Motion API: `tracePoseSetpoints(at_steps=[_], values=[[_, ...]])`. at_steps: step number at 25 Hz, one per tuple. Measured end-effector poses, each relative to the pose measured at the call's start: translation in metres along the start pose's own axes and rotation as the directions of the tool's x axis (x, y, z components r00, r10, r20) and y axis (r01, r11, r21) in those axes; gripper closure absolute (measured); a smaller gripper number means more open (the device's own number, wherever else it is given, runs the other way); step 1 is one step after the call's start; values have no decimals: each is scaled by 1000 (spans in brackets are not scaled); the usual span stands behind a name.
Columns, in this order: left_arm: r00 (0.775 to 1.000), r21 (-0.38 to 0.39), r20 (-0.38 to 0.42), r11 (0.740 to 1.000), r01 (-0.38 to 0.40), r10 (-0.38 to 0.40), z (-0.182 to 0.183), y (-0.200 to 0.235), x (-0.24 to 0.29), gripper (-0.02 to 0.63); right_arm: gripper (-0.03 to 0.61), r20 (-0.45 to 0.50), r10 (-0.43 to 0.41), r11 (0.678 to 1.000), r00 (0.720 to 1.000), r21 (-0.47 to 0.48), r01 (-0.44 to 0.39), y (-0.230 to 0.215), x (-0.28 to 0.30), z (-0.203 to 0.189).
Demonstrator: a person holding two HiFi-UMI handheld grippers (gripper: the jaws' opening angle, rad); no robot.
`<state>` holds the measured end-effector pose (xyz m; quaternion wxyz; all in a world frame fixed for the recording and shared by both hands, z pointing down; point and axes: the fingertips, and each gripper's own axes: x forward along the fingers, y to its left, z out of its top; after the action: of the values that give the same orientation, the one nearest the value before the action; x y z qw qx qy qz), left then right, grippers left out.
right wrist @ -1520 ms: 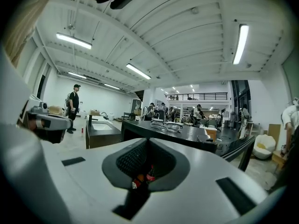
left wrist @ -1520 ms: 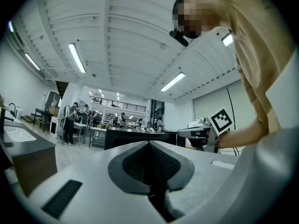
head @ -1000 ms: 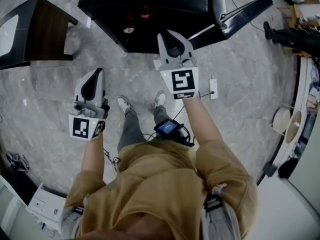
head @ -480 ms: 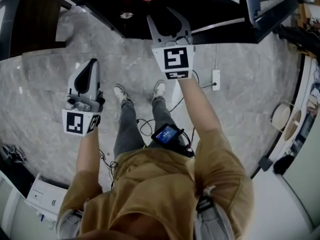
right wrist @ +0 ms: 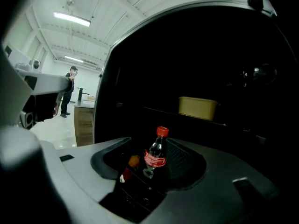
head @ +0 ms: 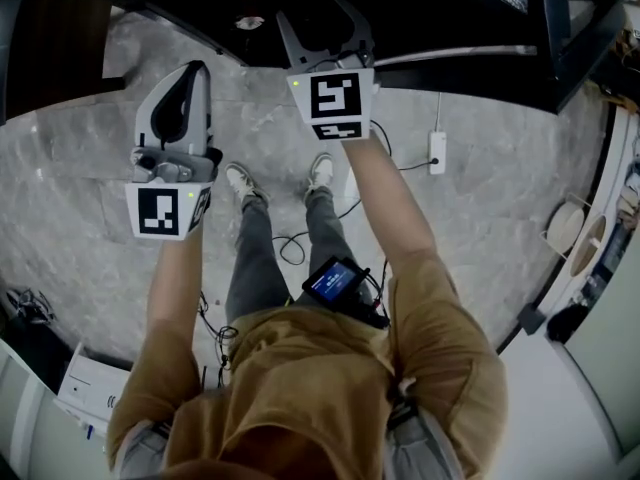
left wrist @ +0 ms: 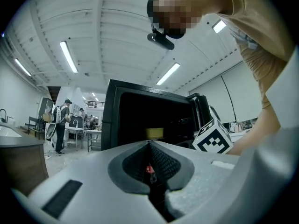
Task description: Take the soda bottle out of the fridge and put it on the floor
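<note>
Bottle (right wrist: 156,153), lower centre of frame, upright in fridge (right wrist: 210,55); right gripper (head: 322,23) jaws opening, bottle ahead untouched; left gripper (head: 185,93) clenched, empty. Risk: jaw tip topples bottle.

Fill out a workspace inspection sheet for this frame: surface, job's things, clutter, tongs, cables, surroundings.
Surface: grey stone-pattern floor.
Job's things: soda bottle, red cap, upright inside the open black fridge; not yet on the floor.
Clutter: yellow tub on a fridge shelf; small orange and red items beside the bottle, too dim to name.
Tongs: left tongs shut, nothing held, outside the fridge. Right tongs reach into the fridge, jaws opening, bottle in line with the gap, pads not on it.
Cables: thin cable on the floor by the feet; white plug block with a lead.
Surroundings: person standing at a counter in the background; white box at lower left.
</note>
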<state>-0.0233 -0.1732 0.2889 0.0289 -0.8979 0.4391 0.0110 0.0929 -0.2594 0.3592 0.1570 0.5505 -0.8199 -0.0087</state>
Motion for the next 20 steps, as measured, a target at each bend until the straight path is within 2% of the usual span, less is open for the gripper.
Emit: tracePoseSetpoints(at_steps=[4,11,16,20], values=[[1000,-17,7,1000,-8,8,-5,1,21,611,339,4,-2,1000,1000,6,2,-6,13,-4],[1000,-40,-16,999,10,-10,-27,4,28,611,293,-24,-35,998,999,45,36,-8,40,-28],[998,-24,-51,1000,20,-21,-43,5,24,611,265,-27,-25,995,999,97,27,-6,60,-39],[998,-42,-55,999,12,-15,-46,6,27,611,250,-36,-16,992,999,121,20,-12,74,-43]])
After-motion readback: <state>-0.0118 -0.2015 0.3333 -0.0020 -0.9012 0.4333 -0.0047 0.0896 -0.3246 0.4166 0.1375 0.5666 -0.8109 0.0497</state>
